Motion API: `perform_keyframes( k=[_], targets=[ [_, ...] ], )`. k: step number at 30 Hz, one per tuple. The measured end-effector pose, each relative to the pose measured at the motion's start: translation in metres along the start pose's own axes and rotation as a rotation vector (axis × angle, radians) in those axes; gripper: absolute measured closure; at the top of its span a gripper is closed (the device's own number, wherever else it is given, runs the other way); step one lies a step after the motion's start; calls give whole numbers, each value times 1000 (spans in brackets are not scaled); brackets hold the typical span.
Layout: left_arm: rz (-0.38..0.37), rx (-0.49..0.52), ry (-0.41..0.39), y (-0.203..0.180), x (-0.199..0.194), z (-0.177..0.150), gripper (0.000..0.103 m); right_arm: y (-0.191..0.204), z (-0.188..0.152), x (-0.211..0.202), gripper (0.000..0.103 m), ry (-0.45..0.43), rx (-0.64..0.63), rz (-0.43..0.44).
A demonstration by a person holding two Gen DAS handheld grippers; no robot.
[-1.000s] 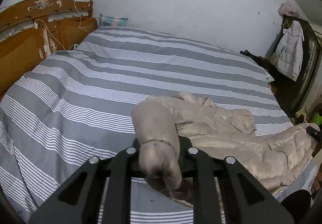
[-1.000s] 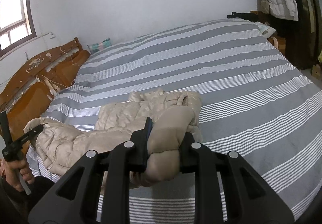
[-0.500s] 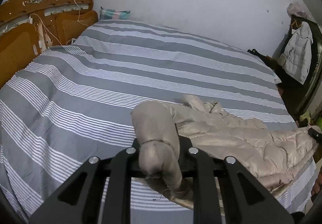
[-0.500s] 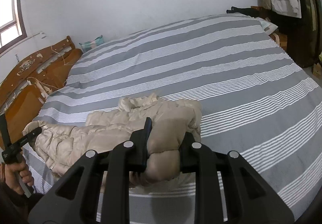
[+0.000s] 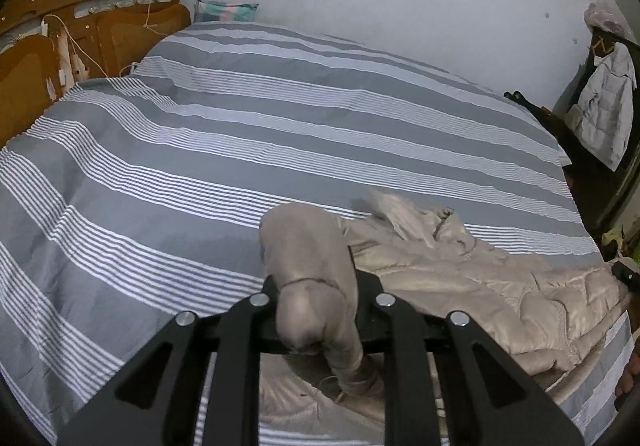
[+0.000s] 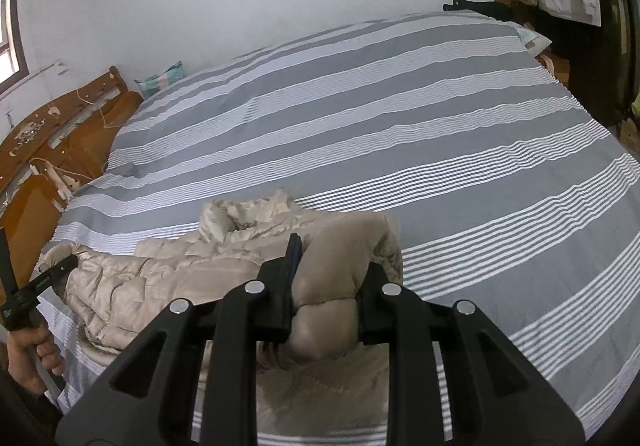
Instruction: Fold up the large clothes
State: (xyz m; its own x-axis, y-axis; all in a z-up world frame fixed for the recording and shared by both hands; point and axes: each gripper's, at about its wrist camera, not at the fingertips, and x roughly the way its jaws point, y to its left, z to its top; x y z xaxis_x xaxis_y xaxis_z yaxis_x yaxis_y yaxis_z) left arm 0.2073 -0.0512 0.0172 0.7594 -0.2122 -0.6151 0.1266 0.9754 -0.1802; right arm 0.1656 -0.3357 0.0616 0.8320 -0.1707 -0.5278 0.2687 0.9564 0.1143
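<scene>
Striped bed [image 5: 280, 133], wood headboard [image 5: 80, 29], white coat [image 5: 608, 105] hung.

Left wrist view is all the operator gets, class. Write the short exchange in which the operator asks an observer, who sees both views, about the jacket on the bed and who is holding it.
Operator: My left gripper is clamped on what looks like a sleeve of the jacket. What is the other one doing?
Observer: The right gripper is shut on a thick, puffy fold of the same jacket.
Operator: Can you see the hand that holds my gripper?
Observer: Yes, the left hand is wrapped round its handle, at the near edge of the bed.
</scene>
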Motion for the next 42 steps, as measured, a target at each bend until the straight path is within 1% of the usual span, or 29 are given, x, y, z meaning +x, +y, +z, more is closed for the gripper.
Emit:
perform_keyframes(
  k=[4, 11, 13, 14, 15, 16, 17, 18, 19, 20, 21, 22, 24, 27, 29, 30, 33, 34, 35, 36, 37, 39, 40, 42],
  targets=[
    [29, 22, -25, -5, 13, -3, 83, -4, -4, 16, 80, -15, 17, -8],
    [76, 80, -66, -13, 40, -10, 75, 0, -26, 42, 78, -15, 82, -40],
    [89, 78, -65, -13, 49, -10, 67, -1, -26, 47, 77, -16, 100, -40],
    [91, 65, -66, -10, 54, -10, 60, -2, -27, 49, 74, -15, 111, -35],
    [97, 47, -72, -5, 56, -9, 41, -2, -28, 51, 72, -13, 123, -18],
    [106, 25, -85, 1, 54, -8, 31, -2, -28, 50, 63, -12, 127, 0],
    [114, -7, -101, 9, 52, -7, 18, -2, -28, 49, 57, -10, 125, 17],
    [103, -34, -112, 16, 48, -4, 17, 1, -27, 46, 50, -8, 116, 57],
    [101, -46, -124, 21, 44, -2, 17, 3, -25, 41, 29, -17, 111, 88],
    [105, -46, -134, 24, 40, 0, 16, 6, -23, 34, 14, -35, 102, 107],
    [113, -32, -147, 27, 34, 3, 16, 11, -22, 24, 7, -67, 82, 104],
    [128, -11, -165, 29, 27, 5, 16, 17, -19, 9, 3, -112, 46, 97],
    [147, 20, -184, 33, 17, 6, 16, 20, -16, -9, 3, -147, 19, 110],
    [161, 64, -178, 44, 0, 4, 16, 16, -21, -34, 3, -177, -22, 91],
    [196, 79, -193, 56, -14, 1, 16, 10, -34, -49, 3, -177, -56, 67],
    [193, 85, -180, 65, -20, 0, 16, 7, -42, -53, 3, -167, -70, 50],
    [139, 113, -140, 77, -27, -7, 16, 1, -68, -57, 3, -129, -84, 25],
    [131, 136, -135, 74, -30, -14, 16, -2, -72, -57, 3, -122, -89, 21],
    [131, 163, -143, 71, -33, -21, 16, -3, -80, -57, 3, -118, -97, 18],
    [137, 198, -169, 65, -37, -29, 16, -5, -87, -58, 3, -106, -102, 22],
    [124, 213, -169, 59, -37, -33, 16, -7, -87, -52, 3, -94, -101, 23],
    [89, 231, -139, 49, -25, -38, 16, -2, -94, -45, 3, -79, -95, 26],
    [84, 220, -121, 46, -18, -41, 16, 1, -96, -38, 3, -65, -95, 31],
    [44, 194, -71, 43, 2, -42, 16, 5, -98, -26, 3, -44, -107, 11]
  ],
)
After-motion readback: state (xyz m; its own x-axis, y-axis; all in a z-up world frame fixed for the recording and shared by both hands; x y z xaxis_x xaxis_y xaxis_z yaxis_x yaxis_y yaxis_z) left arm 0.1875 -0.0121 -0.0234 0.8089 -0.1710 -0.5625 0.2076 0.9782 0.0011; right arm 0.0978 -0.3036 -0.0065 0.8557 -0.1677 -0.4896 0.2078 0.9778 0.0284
